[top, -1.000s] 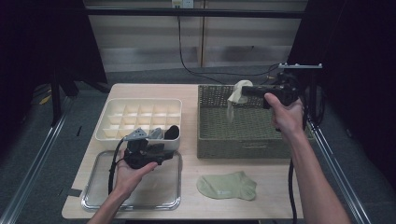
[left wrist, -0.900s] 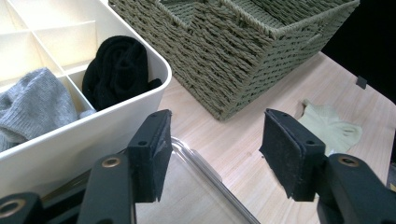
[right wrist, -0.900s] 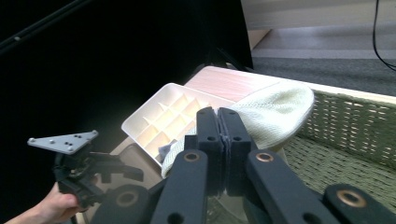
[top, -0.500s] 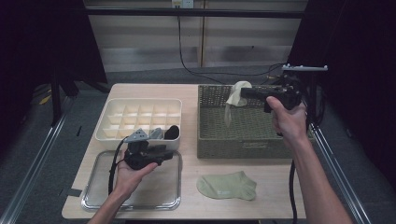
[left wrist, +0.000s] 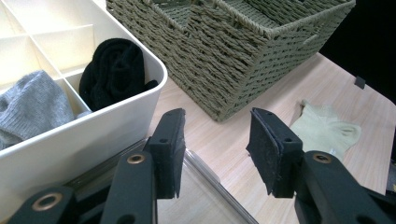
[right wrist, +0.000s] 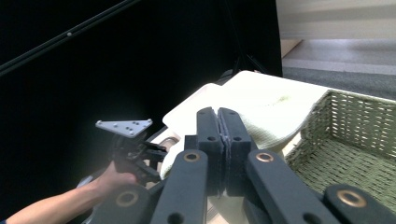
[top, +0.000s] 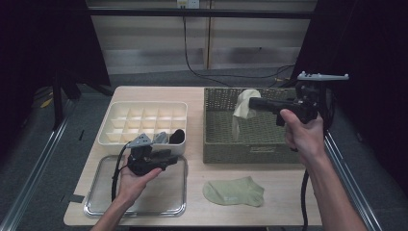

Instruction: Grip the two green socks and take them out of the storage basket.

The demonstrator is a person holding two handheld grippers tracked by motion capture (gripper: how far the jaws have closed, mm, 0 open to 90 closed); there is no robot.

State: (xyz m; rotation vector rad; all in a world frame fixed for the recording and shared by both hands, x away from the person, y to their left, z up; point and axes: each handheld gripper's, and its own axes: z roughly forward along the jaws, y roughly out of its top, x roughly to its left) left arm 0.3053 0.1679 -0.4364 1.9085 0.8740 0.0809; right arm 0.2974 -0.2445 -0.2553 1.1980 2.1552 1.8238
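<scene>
High view: the right tool lifts a pale green sock by its top edge above the wicker basket, so it hangs free, while its mate lies flat on the worktop. Left gripper view: the left tool, jaws apart with nothing between and just closing, waits over the metal tray beside the divided organizer. Right gripper view: jaws together, pinching the sock's cloth.

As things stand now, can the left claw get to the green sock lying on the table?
Probably yes. The left claw is open and holds nothing, and the sock lies flat ahead of it on bare table, apart from the basket. Nothing stands between them.
</scene>
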